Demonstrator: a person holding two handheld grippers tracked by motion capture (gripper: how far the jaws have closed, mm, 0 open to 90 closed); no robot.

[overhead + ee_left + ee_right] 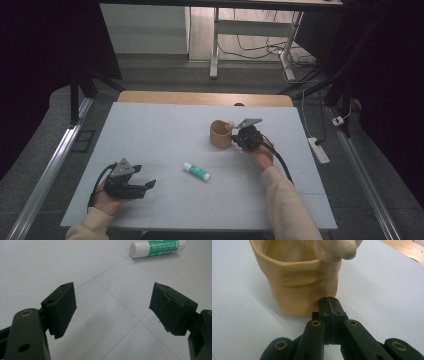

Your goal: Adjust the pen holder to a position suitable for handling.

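So right now the right claw (239, 136) is sitting clenched with nothing between its jaws, pressed up against the near side of the tan cup (220, 133) toward the far right of the counter (150, 125). In the right gripper view the jaws are closed flat on each other and touching the cup's (297, 287) lower wall, more like nudging than grabbing. There's something pale poking over the rim (337, 248), can't tell what it is. The left claw (148, 185) is hanging released near the front left corner, jaws spread wide, nothing in them, and it's pointing toward the glue stick (196, 171), which is lying on its side mid-counter, well apart from both claws and from the cup. My guess is the glue stick (157, 248) is heading for the cup, and if so that part isn't started: it's lying untouched. Count-wise I'm seeing one cup, one glue stick, one pale thing in the cup, and two claws.
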